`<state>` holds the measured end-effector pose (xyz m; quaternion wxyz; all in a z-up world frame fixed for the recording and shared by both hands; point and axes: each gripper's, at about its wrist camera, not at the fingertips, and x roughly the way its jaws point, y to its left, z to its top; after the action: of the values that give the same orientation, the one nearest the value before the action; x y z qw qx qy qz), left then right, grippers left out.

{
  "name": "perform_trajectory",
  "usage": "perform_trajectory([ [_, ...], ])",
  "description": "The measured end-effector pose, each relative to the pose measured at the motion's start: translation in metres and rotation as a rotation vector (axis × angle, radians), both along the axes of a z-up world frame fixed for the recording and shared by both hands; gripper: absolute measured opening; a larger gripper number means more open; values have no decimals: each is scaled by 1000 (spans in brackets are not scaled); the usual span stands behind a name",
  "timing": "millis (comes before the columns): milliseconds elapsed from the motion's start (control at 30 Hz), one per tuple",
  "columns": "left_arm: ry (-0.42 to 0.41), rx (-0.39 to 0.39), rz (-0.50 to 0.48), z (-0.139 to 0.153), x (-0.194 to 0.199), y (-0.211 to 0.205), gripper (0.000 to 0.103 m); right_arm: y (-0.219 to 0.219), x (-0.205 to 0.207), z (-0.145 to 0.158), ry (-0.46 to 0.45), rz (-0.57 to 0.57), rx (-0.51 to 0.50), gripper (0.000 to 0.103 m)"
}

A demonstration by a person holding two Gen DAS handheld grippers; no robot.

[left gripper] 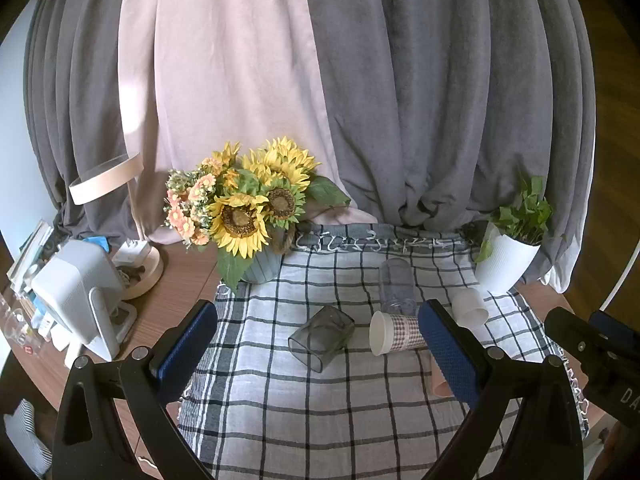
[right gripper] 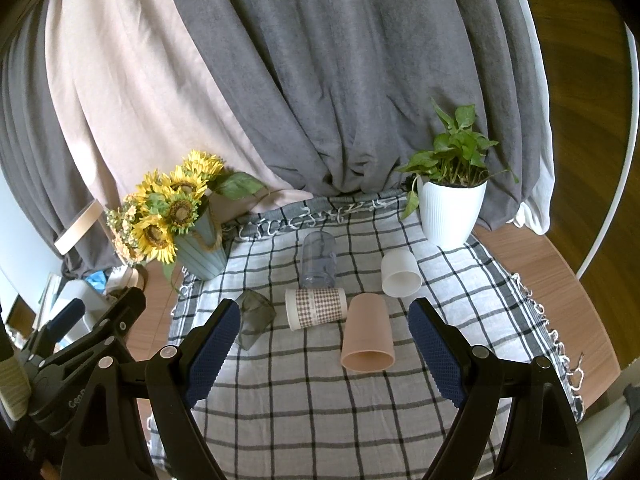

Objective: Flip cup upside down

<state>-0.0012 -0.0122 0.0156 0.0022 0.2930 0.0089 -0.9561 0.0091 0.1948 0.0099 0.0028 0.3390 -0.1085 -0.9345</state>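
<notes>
Here, five cups lie tipped on their sides on a grey-and-white checked tablecloth (right gripper: pixel 320 420), none yet turned mouth-down. The right gripper (right gripper: pixel 324 346), seen from its own wrist camera, hangs above the near part of the cloth with its two blue-padded fingers spread wide and nothing between them. Straight ahead of it, and nearest, lies the smooth salmon-pink plastic cup (right gripper: pixel 368 334): its long axis runs almost directly away from the gripper, open mouth toward the camera, closed base pointing at the curtains. Just beyond sit a gingham-banded white paper cup (right gripper: pixel 316 307), lying crosswise with its mouth to the left, a plain white cup (right gripper: pixel 400 274), a clear plastic tumbler (right gripper: pixel 319 260) and a smoky grey glass (right gripper: pixel 254 316).

The left gripper (left gripper: pixel 318 346) is likewise spread and empty; in its view the grey glass (left gripper: pixel 322 338) and the gingham cup (left gripper: pixel 394 332) lie ahead, while the pink cup (left gripper: pixel 440 384) shows only as a sliver behind its right finger. The right hand appears better placed for the pink cup, though a grip across its sides would probably mean closing from left and right.
</notes>
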Motion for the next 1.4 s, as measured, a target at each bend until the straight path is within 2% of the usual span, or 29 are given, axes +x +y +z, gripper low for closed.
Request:
perform_trajectory([
  [1167, 4, -2, 3, -1, -4, 0, 102, -1, -6, 0, 5, -9, 8, 86],
  [1400, -32, -12, 17, -11, -16, 1, 102, -1, -14, -4, -11, -4, 12, 87],
])
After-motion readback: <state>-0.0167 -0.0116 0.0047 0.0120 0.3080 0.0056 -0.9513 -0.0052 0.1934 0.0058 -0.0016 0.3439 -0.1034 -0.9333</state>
